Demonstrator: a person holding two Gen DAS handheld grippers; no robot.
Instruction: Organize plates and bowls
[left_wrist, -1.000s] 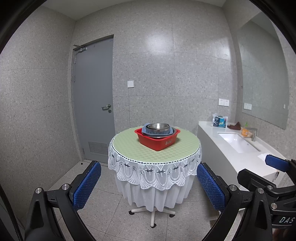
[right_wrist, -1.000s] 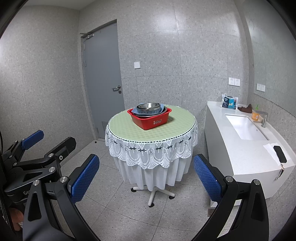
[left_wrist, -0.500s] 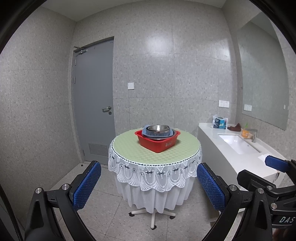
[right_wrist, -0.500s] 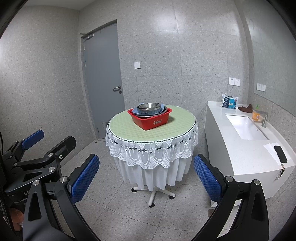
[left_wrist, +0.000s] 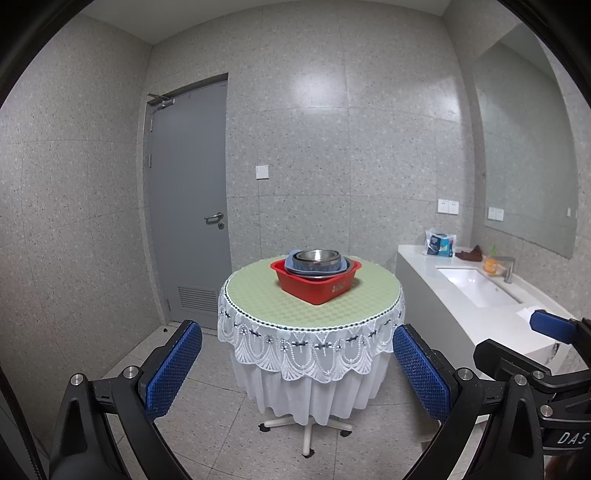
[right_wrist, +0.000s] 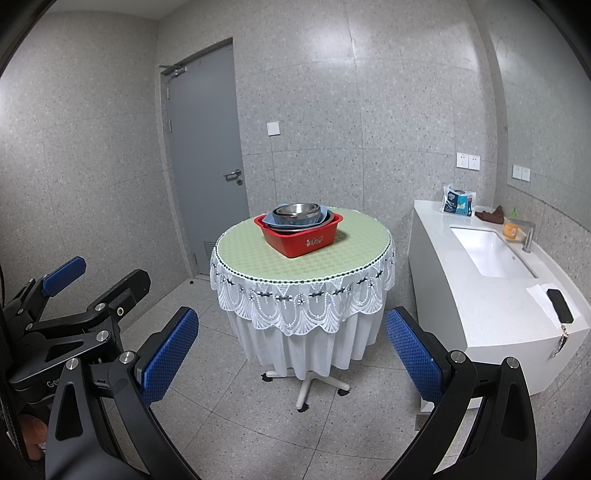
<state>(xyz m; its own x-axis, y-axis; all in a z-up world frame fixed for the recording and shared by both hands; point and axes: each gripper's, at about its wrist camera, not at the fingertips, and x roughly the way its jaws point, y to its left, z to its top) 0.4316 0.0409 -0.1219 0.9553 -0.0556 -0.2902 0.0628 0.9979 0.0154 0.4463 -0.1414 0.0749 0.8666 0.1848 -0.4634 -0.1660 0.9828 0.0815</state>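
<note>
Nothing has shifted: both tongs, left (left_wrist: 297, 365) and right (right_wrist: 291, 349), stay released well short of the desk (left_wrist: 258, 299), where bowls (left_wrist: 317, 260) sit nested in the red tub (left_wrist: 317, 290).

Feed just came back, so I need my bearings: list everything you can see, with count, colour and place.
Table: one, round, green top with white lace cloth, room centre.
Basin: one, red, on the table.
Bowls: stacked in the basin, steel over blue; count unclear.
Door: one, grey, behind the table, closed.
Counter: one, white, with sink, right wall.
Phone: one, black, counter's near end.
Left gripper: blue pads, open, empty.
Right gripper: blue pads, open, empty.
</note>
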